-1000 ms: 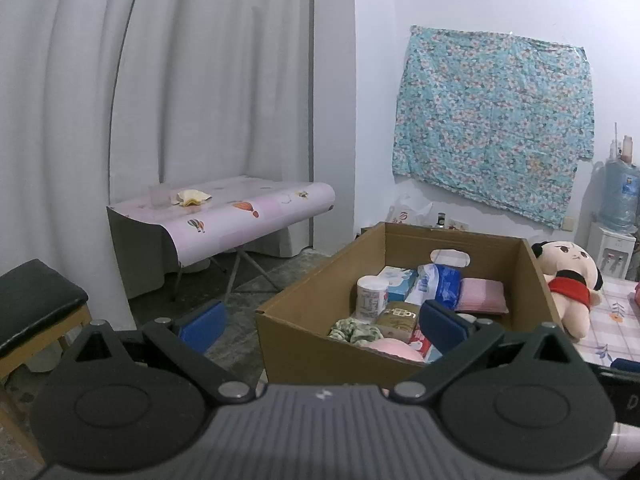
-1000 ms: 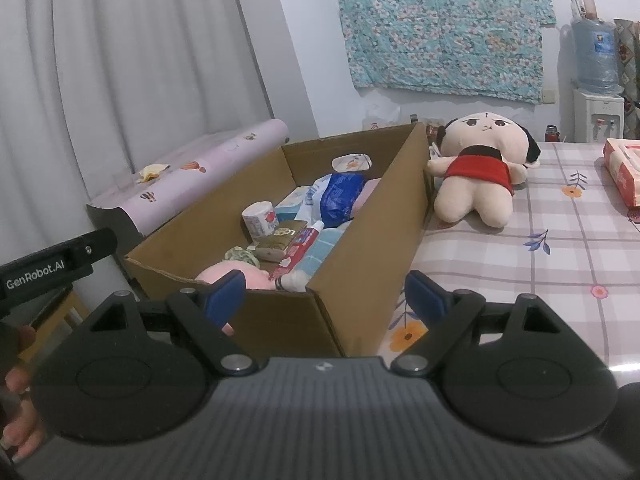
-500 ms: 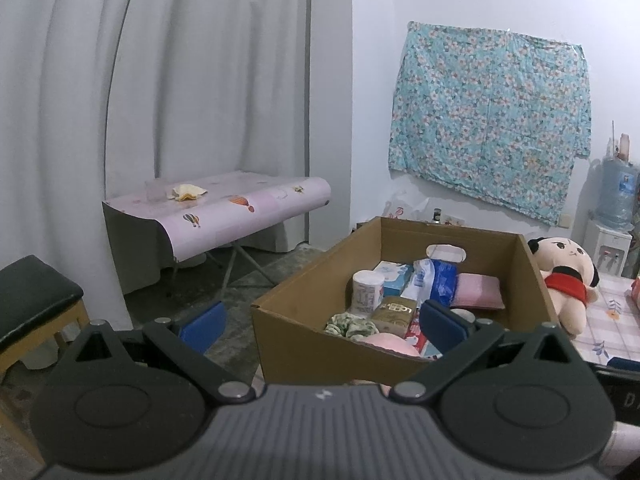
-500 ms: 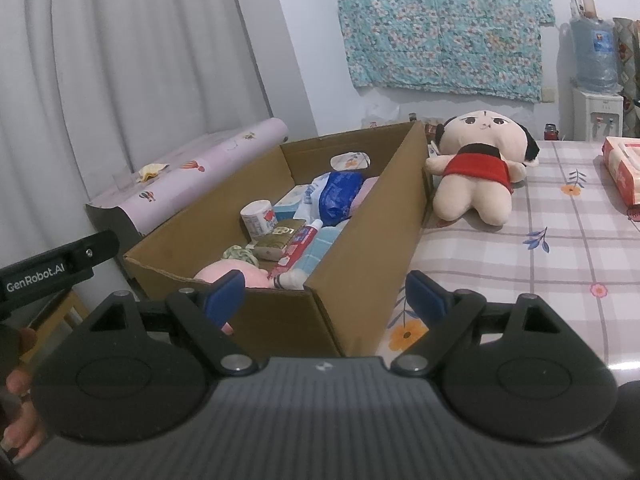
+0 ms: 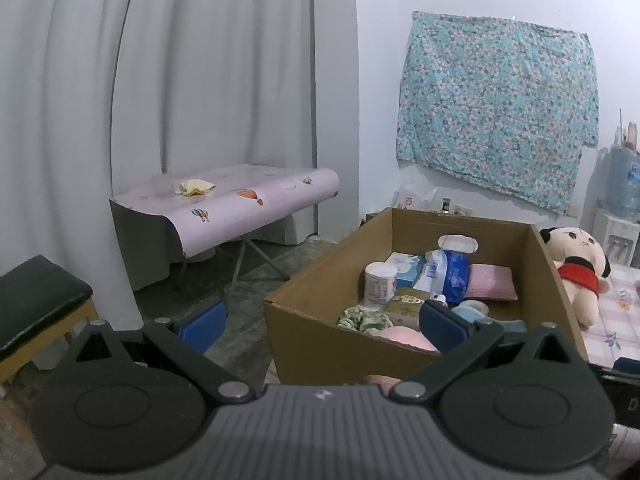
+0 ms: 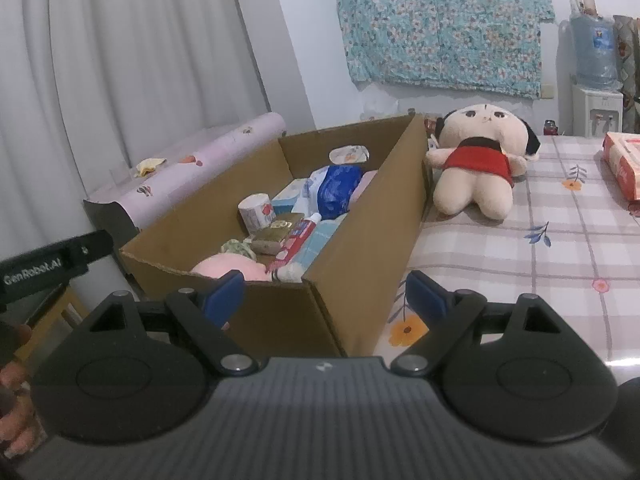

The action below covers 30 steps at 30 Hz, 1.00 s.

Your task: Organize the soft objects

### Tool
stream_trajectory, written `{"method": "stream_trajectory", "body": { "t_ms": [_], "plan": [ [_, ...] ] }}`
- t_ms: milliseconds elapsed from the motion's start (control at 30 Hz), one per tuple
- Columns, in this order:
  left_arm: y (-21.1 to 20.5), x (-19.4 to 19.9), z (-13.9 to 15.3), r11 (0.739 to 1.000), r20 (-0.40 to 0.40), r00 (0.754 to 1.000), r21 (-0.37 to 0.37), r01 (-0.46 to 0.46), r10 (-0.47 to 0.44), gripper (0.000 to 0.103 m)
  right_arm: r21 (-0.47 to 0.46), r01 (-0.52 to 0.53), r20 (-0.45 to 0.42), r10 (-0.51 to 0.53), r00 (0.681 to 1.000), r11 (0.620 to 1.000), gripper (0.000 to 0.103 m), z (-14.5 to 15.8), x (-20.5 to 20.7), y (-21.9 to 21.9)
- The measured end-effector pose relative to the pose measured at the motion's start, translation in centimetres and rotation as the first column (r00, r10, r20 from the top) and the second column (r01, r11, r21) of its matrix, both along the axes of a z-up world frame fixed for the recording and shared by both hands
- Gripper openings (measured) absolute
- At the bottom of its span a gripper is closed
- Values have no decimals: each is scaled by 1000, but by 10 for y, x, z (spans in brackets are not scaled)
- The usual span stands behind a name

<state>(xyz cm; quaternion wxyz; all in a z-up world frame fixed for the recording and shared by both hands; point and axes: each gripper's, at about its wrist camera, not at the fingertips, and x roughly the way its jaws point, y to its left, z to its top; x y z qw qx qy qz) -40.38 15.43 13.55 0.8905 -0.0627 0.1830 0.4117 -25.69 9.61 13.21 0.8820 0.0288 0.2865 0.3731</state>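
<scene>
One plush doll (image 6: pixel 476 168) with a red top lies on its back on the checked counter (image 6: pixel 560 248), just beside the right wall of the one open cardboard box (image 6: pixel 360 256), its head toward the far wall. Inside the box lies a jumble: one pink pillow (image 5: pixel 490 288) toward the far right corner, one blue packet (image 6: pixel 338 190) next to it, one roll of tissue (image 6: pixel 256 212) standing upright, one light blue tissue pack (image 5: pixel 406 270), one red-and-white tube (image 6: pixel 298 236), one small brown box (image 6: pixel 274 234), one green patterned scrunchie (image 5: pixel 362 318) and one round pink soft thing (image 6: pixel 230 268) against the near wall; a white oval lid (image 6: pixel 348 155) leans at the far end. One red-and-white package (image 6: pixel 622 168) sits at the counter's right edge, well apart from the doll. The right gripper (image 6: pixel 324 300) hangs low before the box's near corner, tilted a little downward, its jaws spread wide with nothing held between them. The left gripper (image 5: pixel 320 322) is likewise wide apart and empty, aimed at the box's near left side, one finger over the floor, the other in front of the box. A hand (image 6: pixel 14 400) shows at the lower left of the right view. Beyond stand one small folding table (image 5: pixel 240 200) with a pink cover, one dark stool (image 5: pixel 36 304), a grey curtain (image 5: pixel 160 80), a floral cloth (image 5: pixel 496 132) on the wall and one water dispenser (image 6: pixel 594 80).
</scene>
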Motion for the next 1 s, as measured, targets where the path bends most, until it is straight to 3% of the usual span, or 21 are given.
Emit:
{"method": "stream_trajectory", "body": {
  "t_ms": [1000],
  "plan": [
    [-23,16,0,995,-60,993,25,100,-99,103,-8,0,2,0,1000,1000,89,-1,1,-1]
  ]
}}
